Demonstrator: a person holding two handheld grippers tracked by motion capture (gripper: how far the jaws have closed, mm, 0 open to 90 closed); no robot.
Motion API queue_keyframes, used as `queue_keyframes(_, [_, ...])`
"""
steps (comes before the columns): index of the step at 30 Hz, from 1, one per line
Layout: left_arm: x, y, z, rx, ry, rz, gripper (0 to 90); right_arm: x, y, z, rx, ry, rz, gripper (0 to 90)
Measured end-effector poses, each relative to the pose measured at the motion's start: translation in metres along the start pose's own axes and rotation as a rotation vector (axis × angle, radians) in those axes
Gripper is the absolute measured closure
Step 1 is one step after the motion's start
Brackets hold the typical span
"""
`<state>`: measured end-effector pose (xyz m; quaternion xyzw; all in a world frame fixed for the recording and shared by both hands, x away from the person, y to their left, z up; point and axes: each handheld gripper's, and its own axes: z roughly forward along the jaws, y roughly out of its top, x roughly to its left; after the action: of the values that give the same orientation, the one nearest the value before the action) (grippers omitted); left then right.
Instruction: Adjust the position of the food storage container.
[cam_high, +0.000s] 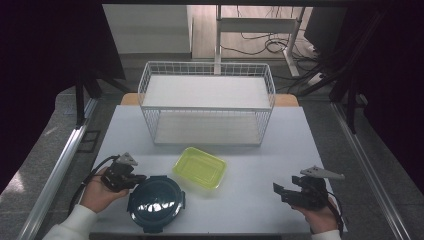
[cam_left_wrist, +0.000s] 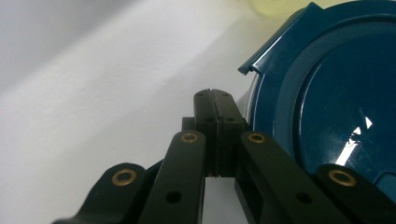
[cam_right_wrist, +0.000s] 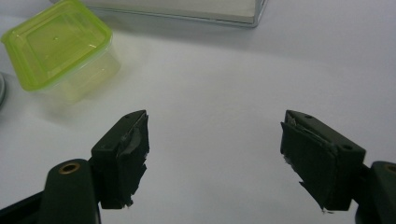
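A round dark blue lidded container (cam_high: 156, 202) sits near the table's front left. Just to its left is my left gripper (cam_high: 141, 178), shut with nothing in it. In the left gripper view the closed jaws (cam_left_wrist: 215, 100) lie right beside the blue lid's rim (cam_left_wrist: 327, 93); I cannot tell whether they touch it. A yellow-green rectangular container (cam_high: 200, 167) rests upside down in the middle. My right gripper (cam_high: 278, 191) hovers at the front right, open and empty. Its own view shows the yellow-green container (cam_right_wrist: 58, 44) far off to the left of the jaws (cam_right_wrist: 215, 149).
A white wire basket rack (cam_high: 207, 102) with two shelves stands at the back of the white table (cam_high: 250, 200). Its base edge (cam_right_wrist: 187, 14) shows at the top of the right gripper view. Metal rails run along both sides of the table.
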<state>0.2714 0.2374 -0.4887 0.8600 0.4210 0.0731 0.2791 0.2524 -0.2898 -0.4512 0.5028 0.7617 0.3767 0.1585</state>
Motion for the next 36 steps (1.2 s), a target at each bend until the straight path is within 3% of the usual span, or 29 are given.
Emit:
queue_keyframes(2, [0.002, -0.001, -0.001, -0.014, -0.017, -0.008, 90.0, 0.000, 0.000, 0.000, 0.001, 0.001, -0.001, 23.5])
queue_keyframes(3, [0.004, -0.003, -0.006, -0.022, 0.017, -0.025, 90.0, 0.000, 0.000, 0.001, 0.002, 0.002, -0.004, 23.4])
queue_keyframes(4, [0.004, -0.003, -0.006, -0.022, 0.017, -0.025, 90.0, 0.000, 0.000, 0.001, 0.002, 0.002, -0.004, 23.4])
queue_keyframes(8, [0.012, -0.018, -0.024, -0.047, 0.015, -0.126, 90.0, -0.001, 0.000, -0.001, -0.001, 0.001, -0.003, 23.4])
queue_keyframes(13, [0.002, -0.048, -0.030, 0.019, -0.009, -0.167, 90.0, 0.000, -0.002, 0.000, 0.003, 0.001, -0.004, 23.4])
queue_keyframes(17, [-0.004, -0.056, -0.029, 0.015, -0.051, -0.176, 90.0, 0.001, -0.001, 0.000, 0.005, 0.001, -0.007, 23.4])
queue_keyframes(24, [-0.011, -0.060, -0.018, 0.020, -0.039, -0.150, 90.0, 0.000, 0.000, 0.004, 0.011, 0.005, -0.005, 23.4])
queue_keyframes(30, [-0.011, -0.059, -0.015, 0.009, -0.051, -0.152, 90.0, 0.001, 0.001, 0.005, 0.011, 0.007, -0.011, 23.4])
queue_keyframes(36, [-0.021, -0.051, -0.012, 0.004, -0.072, -0.132, 90.0, 0.000, 0.001, 0.005, 0.013, 0.009, -0.008, 23.4])
